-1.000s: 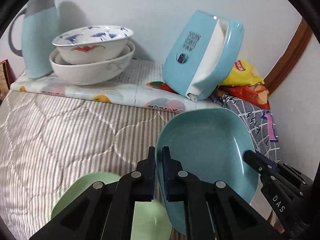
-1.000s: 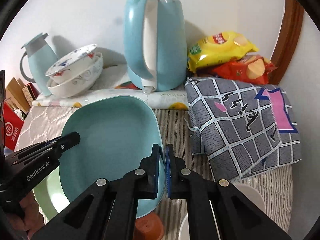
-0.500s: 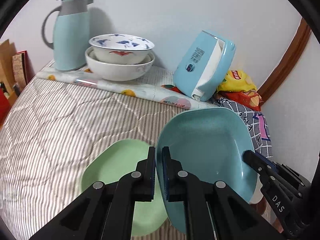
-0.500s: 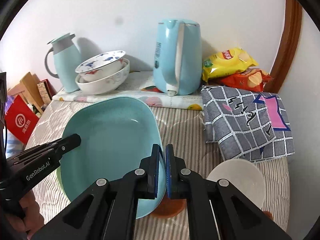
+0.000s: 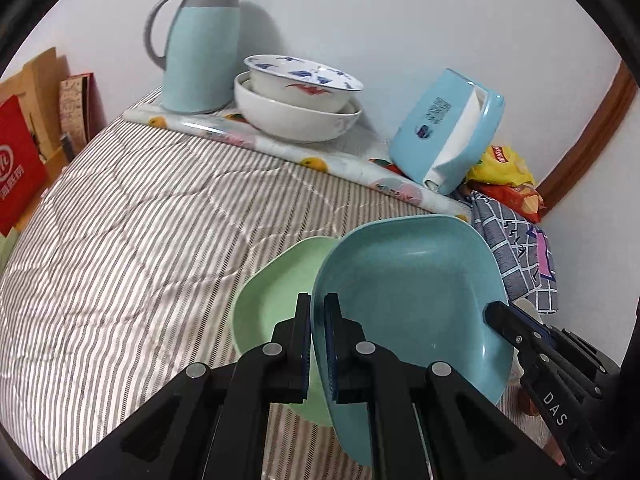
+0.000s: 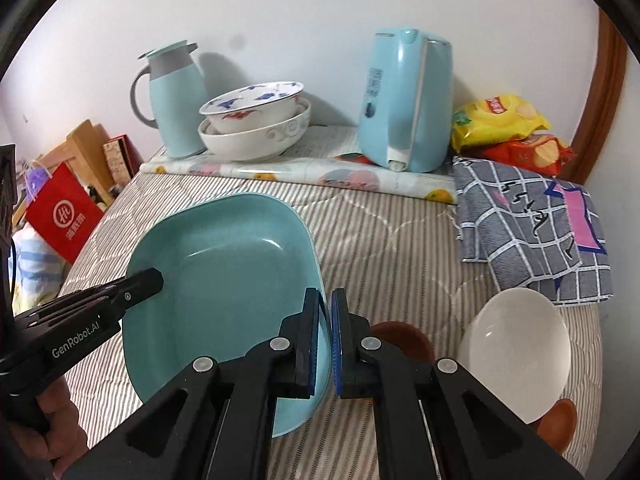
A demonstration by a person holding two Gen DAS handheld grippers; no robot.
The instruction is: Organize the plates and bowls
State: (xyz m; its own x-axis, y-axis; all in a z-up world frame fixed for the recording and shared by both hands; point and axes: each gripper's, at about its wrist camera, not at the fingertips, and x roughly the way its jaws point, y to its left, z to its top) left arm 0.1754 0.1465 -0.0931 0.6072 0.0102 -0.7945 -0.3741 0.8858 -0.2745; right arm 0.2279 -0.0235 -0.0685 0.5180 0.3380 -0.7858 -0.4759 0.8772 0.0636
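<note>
A teal squarish plate [image 5: 408,300] hangs tilted above the striped cover, held by both grippers. My left gripper [image 5: 318,336] is shut on its left rim, and my right gripper [image 6: 326,336] is shut on its right rim. Each view shows the teal plate [image 6: 224,288] with the other gripper's tip on its far edge. A pale green plate [image 5: 276,292] lies on the cover under and left of it. Two stacked bowls [image 5: 298,108], the upper with blue and red prints, stand at the back. A white bowl [image 6: 516,348] lies at the right beside small brown dishes [image 6: 404,336].
At the back wall stand a light blue thermos jug [image 5: 200,44] and a blue kettle [image 6: 404,100] on a fruit-print mat. Snack bags [image 6: 500,120] and a checked cloth [image 6: 528,232] lie at the right. A red paper bag [image 6: 64,212] stands beyond the left edge.
Both grippers have drawn back from the wall with the teal plate between them. The green plate shows more fully, and the white bowl and brown dishes have come into view.
</note>
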